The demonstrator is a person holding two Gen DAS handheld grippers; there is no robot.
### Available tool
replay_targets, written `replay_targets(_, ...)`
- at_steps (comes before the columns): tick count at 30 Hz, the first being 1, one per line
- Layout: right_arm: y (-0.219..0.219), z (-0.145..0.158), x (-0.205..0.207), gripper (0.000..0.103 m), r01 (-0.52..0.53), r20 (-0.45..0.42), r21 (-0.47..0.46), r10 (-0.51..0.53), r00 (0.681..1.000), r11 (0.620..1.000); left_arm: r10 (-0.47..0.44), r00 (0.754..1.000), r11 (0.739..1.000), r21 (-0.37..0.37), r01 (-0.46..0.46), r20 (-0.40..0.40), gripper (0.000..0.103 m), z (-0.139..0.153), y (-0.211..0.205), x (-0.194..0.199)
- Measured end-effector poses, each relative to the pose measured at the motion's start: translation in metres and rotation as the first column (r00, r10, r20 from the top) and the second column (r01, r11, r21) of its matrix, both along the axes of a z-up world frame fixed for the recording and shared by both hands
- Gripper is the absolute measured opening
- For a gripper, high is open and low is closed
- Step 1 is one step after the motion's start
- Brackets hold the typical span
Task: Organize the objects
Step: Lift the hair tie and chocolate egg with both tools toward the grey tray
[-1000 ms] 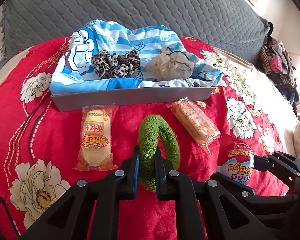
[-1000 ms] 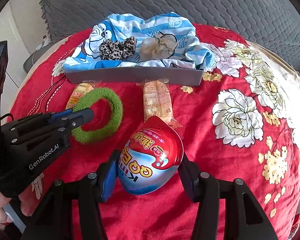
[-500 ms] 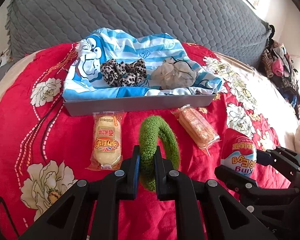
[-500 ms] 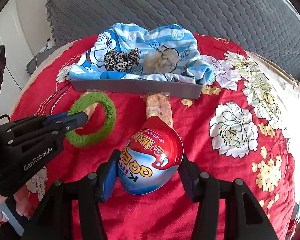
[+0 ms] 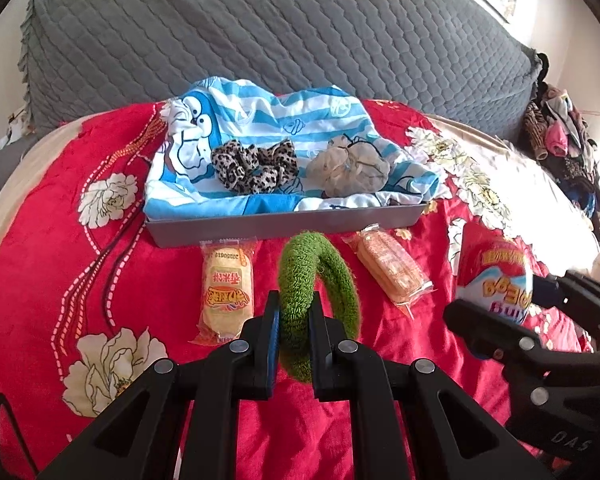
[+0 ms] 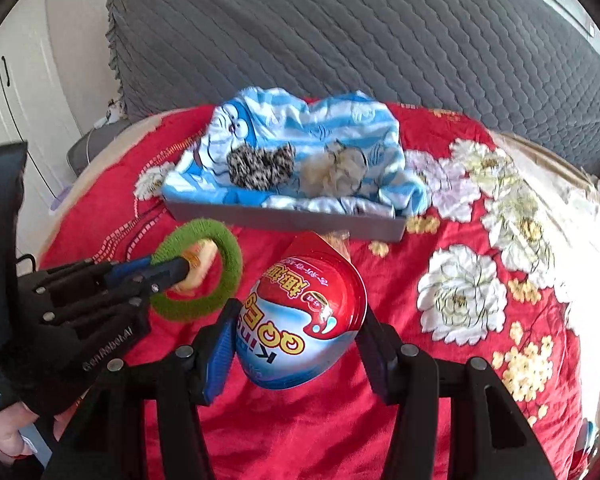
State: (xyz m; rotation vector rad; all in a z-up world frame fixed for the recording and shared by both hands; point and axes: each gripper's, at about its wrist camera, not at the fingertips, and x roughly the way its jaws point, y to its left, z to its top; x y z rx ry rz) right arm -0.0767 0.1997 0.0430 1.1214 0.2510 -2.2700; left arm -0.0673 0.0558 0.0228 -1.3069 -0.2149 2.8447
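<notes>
Gripping the fuzzy green loop hair tie (image 5: 300, 296) at lower centre, my left tongs (image 5: 293, 312) hold it closed; my right tongs (image 6: 296, 320) clamp the red-and-blue foil egg (image 6: 304, 316) reading "King Egg"; "GenRobot.AI" marks the left tool.

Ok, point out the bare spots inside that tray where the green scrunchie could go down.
The tray is lined with blue striped cloth. Bare cloth lies left of the leopard scrunchie, by the cartoon face, and behind both scrunchies. The middle is crowded: leopard and beige scrunchie sit close together. The left gripper holds the green scrunchie.
</notes>
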Motion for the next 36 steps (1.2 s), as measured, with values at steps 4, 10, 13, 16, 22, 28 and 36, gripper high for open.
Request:
replay_targets(4, 0.001, 0.017, 0.002, 0.055, -0.007, -0.028, -0.032, 0.006, 1.000, 0.999, -0.001, 1.000, 1.000, 0.000, 0.001, -0.017, 0.012, 0.009, 0.000, 0.003)
replay_targets(10, 0.002, 0.036, 0.004, 0.055, -0.007, -0.063, -0.051, 0.004, 0.998, 0.999, -0.013, 0.999, 1.000, 0.009, 0.014, -0.043, 0.012, 0.023, 0.001, 0.007)
replay_targets(13, -0.001, 0.043, 0.005, 0.055, -0.014, -0.078, -0.051, 0.010, 0.997, 0.999, -0.015, 0.998, 1.000, -0.004, 0.015, -0.061, 0.012, 0.030, 0.002, 0.011)
replay_targets(16, -0.002, 0.051, 0.006, 0.055, -0.018, -0.093, -0.059, 0.013, 0.996, 0.998, -0.011, 0.997, 1.000, -0.011, 0.010, -0.072, 0.012, 0.037, 0.002, 0.013)
replay_targets(22, -0.004, 0.074, 0.002, 0.055, -0.038, -0.124, -0.086, 0.027, 0.992, 0.996, 0.013, 0.996, 1.000, -0.011, -0.014, -0.091, 0.012, 0.053, -0.005, 0.014)
replay_targets(28, -0.010, 0.097, -0.004, 0.055, -0.055, -0.154, -0.127, 0.035, 0.987, 0.990, 0.067, 0.993, 0.998, -0.008, -0.068, -0.099, 0.012, 0.062, -0.015, 0.012)
replay_targets(36, -0.021, 0.105, -0.001, 0.055, -0.109, -0.173, -0.138, 0.084, 0.981, 0.984, 0.112, 0.988, 0.994, 0.009, -0.111, -0.110, 0.012, 0.069, -0.024, 0.007)
